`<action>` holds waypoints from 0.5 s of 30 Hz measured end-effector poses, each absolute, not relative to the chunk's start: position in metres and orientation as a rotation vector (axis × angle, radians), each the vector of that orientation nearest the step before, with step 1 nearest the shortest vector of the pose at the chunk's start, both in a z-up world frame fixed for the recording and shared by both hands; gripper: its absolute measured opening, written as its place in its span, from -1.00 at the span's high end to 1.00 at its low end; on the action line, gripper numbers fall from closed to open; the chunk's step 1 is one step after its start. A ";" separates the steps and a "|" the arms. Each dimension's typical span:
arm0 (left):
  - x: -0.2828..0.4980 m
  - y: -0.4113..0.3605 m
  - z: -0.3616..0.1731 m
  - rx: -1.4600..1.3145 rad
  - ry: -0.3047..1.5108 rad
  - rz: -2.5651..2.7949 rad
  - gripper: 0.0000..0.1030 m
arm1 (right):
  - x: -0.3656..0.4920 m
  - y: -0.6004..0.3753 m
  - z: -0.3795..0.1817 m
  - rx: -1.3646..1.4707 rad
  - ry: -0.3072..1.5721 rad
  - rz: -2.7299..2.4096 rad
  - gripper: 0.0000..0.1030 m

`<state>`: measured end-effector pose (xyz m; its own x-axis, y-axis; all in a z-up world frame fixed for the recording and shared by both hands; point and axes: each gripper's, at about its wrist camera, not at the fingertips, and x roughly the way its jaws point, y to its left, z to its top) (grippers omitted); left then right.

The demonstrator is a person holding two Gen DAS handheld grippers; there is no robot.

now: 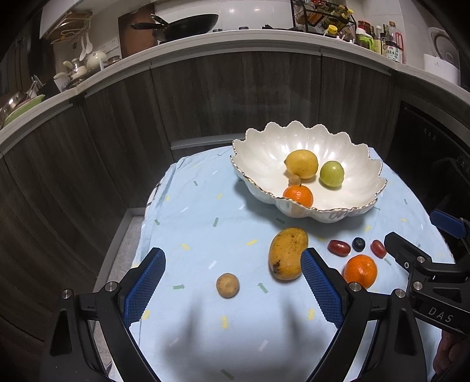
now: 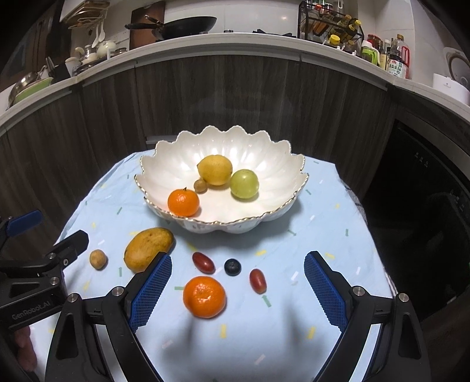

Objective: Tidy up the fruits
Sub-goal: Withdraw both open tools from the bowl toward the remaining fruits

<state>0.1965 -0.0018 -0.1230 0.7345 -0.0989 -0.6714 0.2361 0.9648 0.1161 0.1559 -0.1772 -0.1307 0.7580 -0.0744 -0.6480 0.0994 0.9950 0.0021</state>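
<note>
Your left gripper (image 1: pixel 232 282) hangs with its blue-padded fingers spread wide and nothing between the pads; below the gap a small round brown fruit (image 1: pixel 227 285) lies on the pale blue cloth (image 1: pixel 191 223), and the mango (image 1: pixel 288 253) lies just beside the inner edge of your right-hand pad. Your right gripper (image 2: pixel 238 289) is likewise wide open and holds nothing; the loose tangerine (image 2: pixel 204 296) sits on the cloth under the gap between its fingers, touched by neither pad. Just beyond that tangerine a short row runs across the cloth: a red grape (image 2: pixel 203 262), a blueberry (image 2: pixel 232 266) and a second red grape (image 2: pixel 258 280), each apart from the next. Further on, toward the back of the cloth, stands the white scalloped bowl (image 2: pixel 164 164) with a gold rim. Inside it you have a lemon (image 2: pixel 215 169) and a green fruit (image 2: pixel 244 184) side by side and touching, a small brown fruit (image 2: pixel 200 185) against the front of the lemon, and a second tangerine (image 2: pixel 183 202) near the front wall of the bowl. From the right wrist view your left gripper shows at the left edge, with fingertips of your hand below it. Behind the table run dark wood cabinet fronts (image 2: pixel 235 91) under a white counter (image 2: pixel 235 36) carrying a black wok (image 2: pixel 188 25) and bottles.
</note>
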 end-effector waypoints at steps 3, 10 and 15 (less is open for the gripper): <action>0.197 0.002 -0.127 0.203 0.724 -0.174 -0.83 | 0.156 -0.174 -0.134 0.040 0.705 -0.097 -0.80; 0.202 0.013 -0.136 0.188 0.729 -0.159 -0.83 | 0.158 -0.165 -0.142 0.051 0.705 -0.100 -0.79; 0.206 0.016 -0.144 0.184 0.737 -0.153 -0.82 | 0.160 -0.160 -0.151 0.045 0.722 -0.101 -0.79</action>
